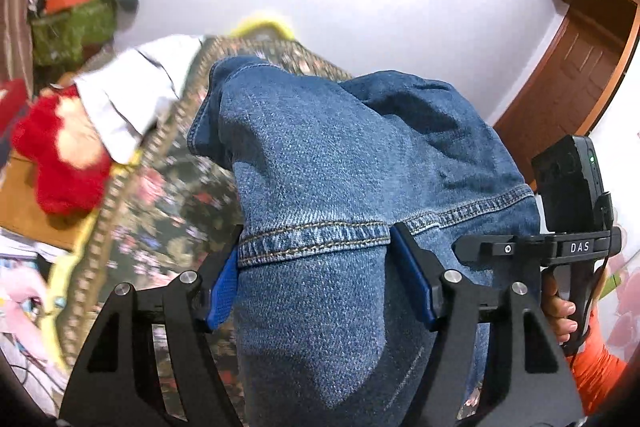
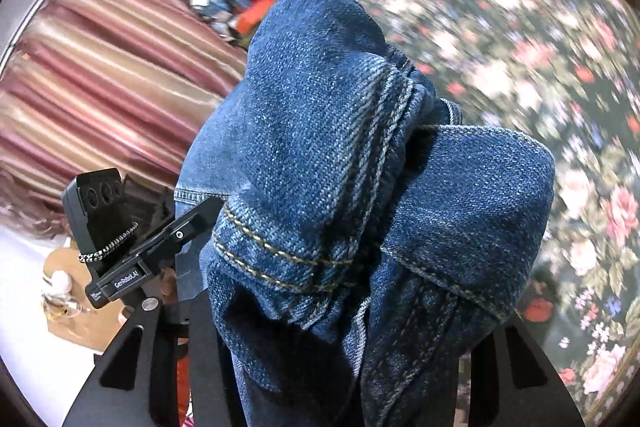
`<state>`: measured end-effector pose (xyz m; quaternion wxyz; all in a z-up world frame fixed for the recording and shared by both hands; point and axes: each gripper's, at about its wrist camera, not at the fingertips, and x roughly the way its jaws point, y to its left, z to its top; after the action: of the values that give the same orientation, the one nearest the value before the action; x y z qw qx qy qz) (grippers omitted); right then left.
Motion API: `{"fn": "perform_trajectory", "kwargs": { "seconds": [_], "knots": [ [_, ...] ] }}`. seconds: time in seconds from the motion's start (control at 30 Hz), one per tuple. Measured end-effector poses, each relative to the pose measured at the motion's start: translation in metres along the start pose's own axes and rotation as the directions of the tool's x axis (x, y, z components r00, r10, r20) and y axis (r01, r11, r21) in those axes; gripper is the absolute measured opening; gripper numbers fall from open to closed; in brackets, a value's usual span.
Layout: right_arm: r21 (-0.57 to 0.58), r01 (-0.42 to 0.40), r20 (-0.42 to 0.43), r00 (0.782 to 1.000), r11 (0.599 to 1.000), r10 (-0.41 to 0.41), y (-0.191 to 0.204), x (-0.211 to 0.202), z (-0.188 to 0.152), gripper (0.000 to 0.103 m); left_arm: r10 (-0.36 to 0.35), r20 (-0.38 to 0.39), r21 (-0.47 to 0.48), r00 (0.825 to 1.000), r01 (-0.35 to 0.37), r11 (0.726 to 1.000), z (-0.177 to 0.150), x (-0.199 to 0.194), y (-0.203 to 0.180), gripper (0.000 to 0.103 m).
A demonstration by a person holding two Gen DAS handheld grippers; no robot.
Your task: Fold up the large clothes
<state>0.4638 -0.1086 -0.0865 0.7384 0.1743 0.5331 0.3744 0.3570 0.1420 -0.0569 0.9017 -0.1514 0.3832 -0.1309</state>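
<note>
Up close, the jeans (image 1: 340,155) fill the gap between the left gripper (image 1: 312,283) fingers, clamped at a stitched hem, above the floral bedspread (image 1: 168,195). Left of it lie a red plush toy (image 1: 56,155) and white cloth (image 1: 132,95). Denim (image 2: 360,187) swallows the right gripper's fingers in its own view; I cannot tell their spacing. "DAS" marks the right gripper (image 1: 580,247), "GenRobot.AI" the left (image 2: 124,279).
</note>
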Motion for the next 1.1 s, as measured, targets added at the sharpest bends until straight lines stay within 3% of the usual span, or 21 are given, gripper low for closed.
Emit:
{"fn": "perform_trajectory", "kwargs": {
  "seconds": [0.2,0.43,0.57,0.63,0.7,0.83,0.9,1.03,1.1],
  "knots": [
    [-0.031,-0.048,-0.039,0.998,0.998,0.047,0.038,0.032,-0.005,0.047,0.073,0.005,-0.020,0.997,-0.073,0.997,-0.017,-0.024,0.029,0.070],
    [-0.008,-0.021,-0.184,0.983,1.000,0.019,0.019,0.106,-0.032,0.047,0.100,-0.152,-0.146,0.983,-0.123,0.982,-0.071,0.024,0.102,0.070],
    [0.015,0.046,-0.311,0.950,0.999,-0.039,-0.015,0.159,-0.062,0.047,0.147,-0.264,-0.149,0.953,-0.190,0.970,-0.109,0.063,0.123,0.060],
    [-0.023,0.119,-0.374,0.920,0.993,-0.119,-0.031,0.187,-0.078,0.048,0.155,-0.301,-0.126,0.941,-0.200,0.972,-0.121,0.078,0.128,0.058],
    [-0.064,0.172,-0.380,0.907,0.983,-0.183,-0.042,0.197,-0.087,0.054,0.149,-0.275,-0.126,0.950,-0.189,0.974,-0.124,0.078,0.128,0.060],
    [0.043,0.112,-0.392,0.916,0.993,-0.087,-0.068,0.181,-0.082,0.065,0.199,-0.266,-0.096,0.943,-0.231,0.968,-0.126,0.070,0.122,0.061],
    [0.070,0.116,-0.386,0.919,0.991,-0.080,-0.078,0.169,-0.081,0.066,0.243,-0.254,-0.047,0.936,-0.263,0.964,-0.130,0.060,0.114,0.061],
    [0.033,0.152,-0.329,0.935,0.988,-0.133,-0.075,0.133,-0.079,0.067,0.325,-0.151,0.056,0.933,-0.320,0.946,-0.126,0.035,0.099,0.061],
    [-0.021,0.196,-0.259,0.946,0.980,-0.194,-0.063,0.115,-0.075,0.067,0.337,-0.096,0.070,0.937,-0.331,0.941,-0.116,0.025,0.095,0.062]
  ]
}}
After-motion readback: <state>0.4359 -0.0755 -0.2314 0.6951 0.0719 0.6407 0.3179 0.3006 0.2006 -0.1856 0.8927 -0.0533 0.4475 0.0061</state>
